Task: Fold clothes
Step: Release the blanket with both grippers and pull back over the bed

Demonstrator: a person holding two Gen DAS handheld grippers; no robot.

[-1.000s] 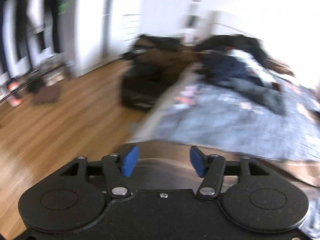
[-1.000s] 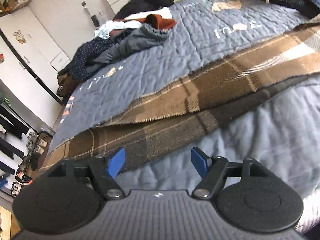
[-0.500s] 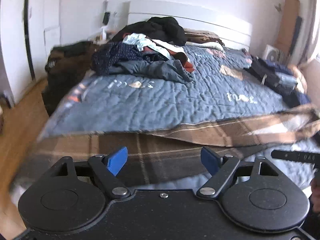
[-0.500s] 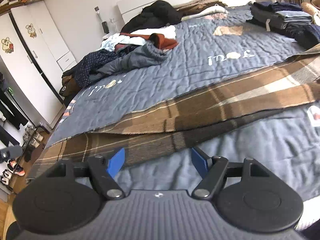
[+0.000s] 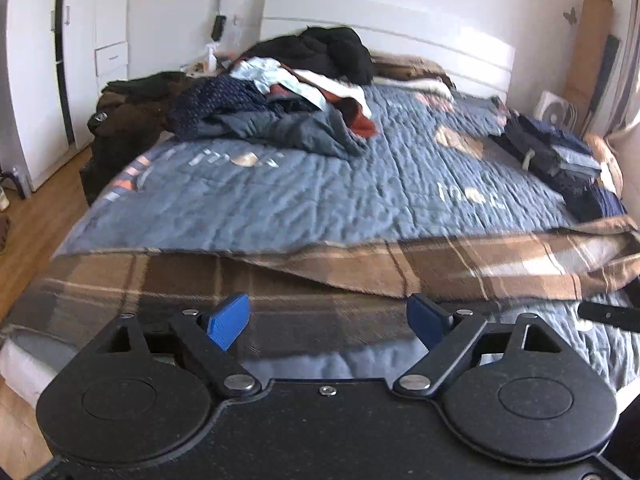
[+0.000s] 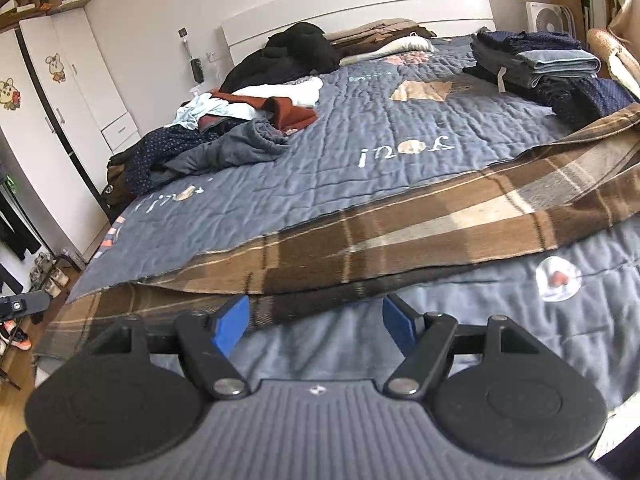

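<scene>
— Left hand-held gripper (image 5: 327, 318) first: we see its blue fingers (image 5: 229, 320) spread wide with nothing between them, poised over the near edge of the bed (image 5: 320, 200).

— Agreed, and in that left wrist view the brown plaid blanket (image 5: 360, 268) lies in a long band across the foot of the bed, on top of the blue quilt (image 5: 304, 192). Its far edge looks folded over on itself toward the right.

— Farther back we make out a heap of unfolded clothes (image 5: 288, 108) near the headboard, on the left side of the quilt, and a stack of folded clothes (image 5: 560, 152) at the right edge. A white wardrobe (image 5: 48, 60) stands at the left over the wooden floor (image 5: 36, 216).

— Now the right wrist view. We see the right hand-held gripper (image 6: 316, 322) just as wide apart and empty, its fingers (image 6: 230, 322) above the near hem of the plaid blanket (image 6: 400, 232).

— There the blanket runs diagonally from lower left to upper right over the quilt (image 6: 360, 152), and the quilt shows bare beneath the gripper.

— We also find the loose clothes heap (image 6: 248, 124) at upper left, the folded stack (image 6: 532, 60) at upper right, well apart from it, and the white headboard (image 6: 360, 12) behind both.
</scene>
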